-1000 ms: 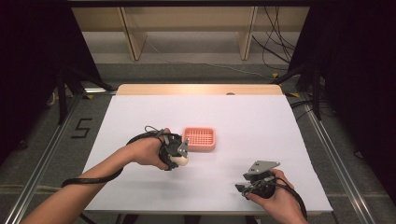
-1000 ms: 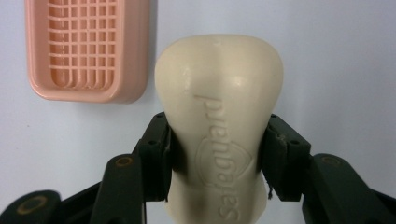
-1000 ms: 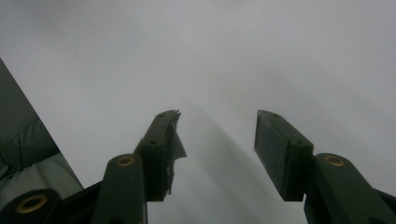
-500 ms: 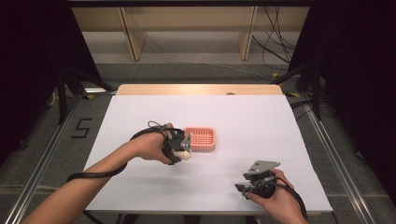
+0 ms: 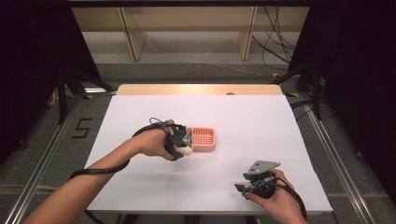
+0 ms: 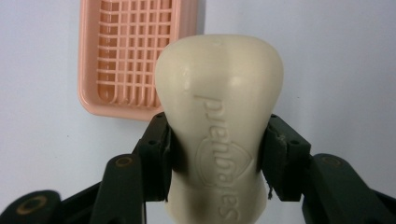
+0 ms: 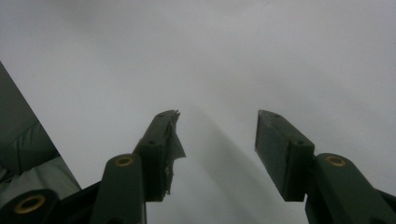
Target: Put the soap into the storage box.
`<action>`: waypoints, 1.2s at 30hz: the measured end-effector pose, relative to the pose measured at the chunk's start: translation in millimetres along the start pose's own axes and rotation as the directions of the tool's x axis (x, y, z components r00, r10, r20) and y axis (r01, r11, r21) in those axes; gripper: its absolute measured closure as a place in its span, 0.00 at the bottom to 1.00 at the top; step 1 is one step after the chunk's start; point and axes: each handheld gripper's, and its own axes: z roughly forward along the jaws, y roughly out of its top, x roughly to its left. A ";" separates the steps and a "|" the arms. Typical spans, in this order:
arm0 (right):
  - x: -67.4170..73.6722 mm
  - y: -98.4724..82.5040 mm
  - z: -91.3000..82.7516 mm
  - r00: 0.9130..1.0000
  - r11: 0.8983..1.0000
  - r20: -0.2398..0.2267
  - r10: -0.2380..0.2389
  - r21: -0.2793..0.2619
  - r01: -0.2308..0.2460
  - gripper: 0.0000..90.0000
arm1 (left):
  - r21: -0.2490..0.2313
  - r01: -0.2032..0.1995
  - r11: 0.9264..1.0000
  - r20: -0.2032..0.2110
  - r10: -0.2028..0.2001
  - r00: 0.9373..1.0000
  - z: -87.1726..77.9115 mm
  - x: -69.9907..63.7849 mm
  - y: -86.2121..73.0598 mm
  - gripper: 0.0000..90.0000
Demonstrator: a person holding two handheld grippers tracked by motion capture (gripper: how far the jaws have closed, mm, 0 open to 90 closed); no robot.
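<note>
A cream bar of soap [image 6: 219,121] with raised lettering is clamped between the two black jaws of my left gripper [image 6: 217,149], which is shut on it. In the high view the left gripper [image 5: 183,143] holds the soap [image 5: 186,150] just left of a pink slotted soap dish [image 5: 203,139] near the table's middle. The same pink dish [image 6: 135,56] lies beyond the soap in the left gripper view, up and to the left. My right gripper [image 5: 243,188] rests low at the front right of the table, and its jaws [image 7: 217,154] stand open with nothing between them.
The white table [image 5: 261,126] has a wooden strip along its far edge. Metal rails run along both sides, and dark curtains and cables stand behind. A cable trails from my left gripper along the forearm.
My left hand has carried the soap a little to the right, closer to the pink dish. The right gripper has stayed where it was.
</note>
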 end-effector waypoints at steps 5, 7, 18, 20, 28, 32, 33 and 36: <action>-0.3 -0.1 0.3 1.000 1.000 -0.004 -0.005 -0.004 0.005 0.55 | 0.005 0.004 1.000 -0.001 -0.004 1.000 2.5 3.0 1.1 0.55; -0.5 0.0 0.3 1.000 1.000 -0.004 -0.006 -0.005 0.006 0.55 | 0.006 0.006 1.000 -0.001 -0.006 1.000 2.7 3.5 1.2 0.55; 0.4 0.0 -0.1 1.000 1.000 -0.005 -0.003 -0.001 0.003 0.54 | 0.009 -0.004 1.000 -0.008 0.004 1.000 1.9 8.3 5.1 0.55; 0.5 -0.1 -0.1 1.000 1.000 -0.005 -0.003 -0.002 0.003 0.54 | 0.007 -0.010 1.000 -0.011 0.010 1.000 1.6 9.2 6.0 0.55; 0.5 -0.5 -0.2 1.000 1.000 0.001 -0.004 -0.005 0.004 0.54 | 0.012 -0.011 1.000 -0.010 0.011 1.000 2.4 11.6 7.7 0.55; 0.7 -1.1 -0.9 1.000 1.000 0.003 0.002 -0.007 -0.002 0.54 | 0.011 -0.011 1.000 -0.009 0.011 1.000 2.6 13.5 8.4 0.55; 0.7 -1.1 -0.9 1.000 1.000 0.003 0.002 -0.007 -0.002 0.54 | 0.011 -0.011 1.000 -0.009 0.011 1.000 2.6 13.5 8.4 0.55; 1.0 -1.9 0.3 1.000 1.000 0.007 0.000 -0.018 0.000 0.54 | 0.012 -0.014 1.000 -0.007 0.014 1.000 2.5 14.8 9.2 0.55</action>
